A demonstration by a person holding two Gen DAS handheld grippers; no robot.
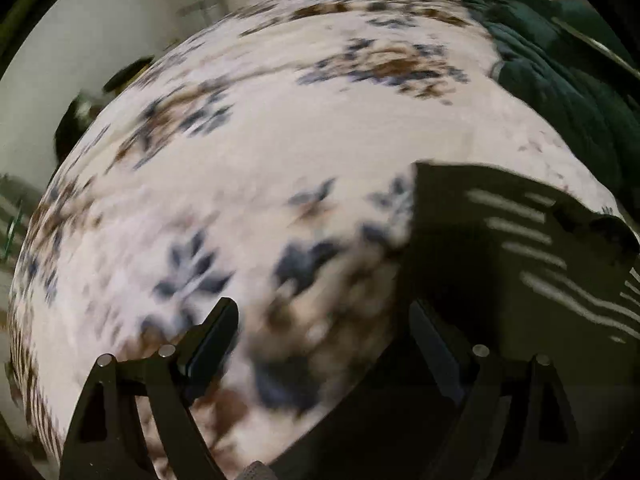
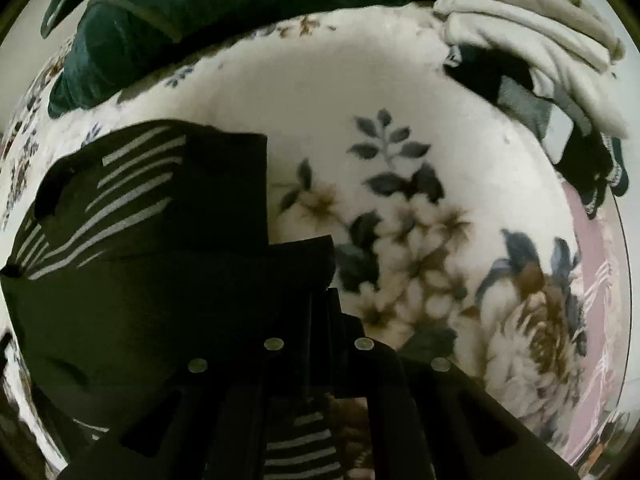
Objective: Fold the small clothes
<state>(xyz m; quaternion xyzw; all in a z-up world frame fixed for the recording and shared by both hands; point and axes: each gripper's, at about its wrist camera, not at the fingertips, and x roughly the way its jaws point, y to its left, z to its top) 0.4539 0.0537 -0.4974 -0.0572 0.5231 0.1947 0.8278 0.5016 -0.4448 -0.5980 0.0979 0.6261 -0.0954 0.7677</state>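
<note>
Jaws spread wide on the left gripper (image 1: pixel 324 320); right gripper (image 2: pixel 320 300) pinches one black grey-striped fabric garment (image 2: pixel 160 240) on the floral fleece blanket (image 2: pixel 400 80).

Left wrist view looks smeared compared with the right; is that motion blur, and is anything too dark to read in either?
Left wrist: the floral blanket is streaked, consistent with motion blur. Right wrist: sharper, only mild softness at the edges, but the black striped garment and right gripper merge in shadow. Both show strong fisheye bending.
</note>
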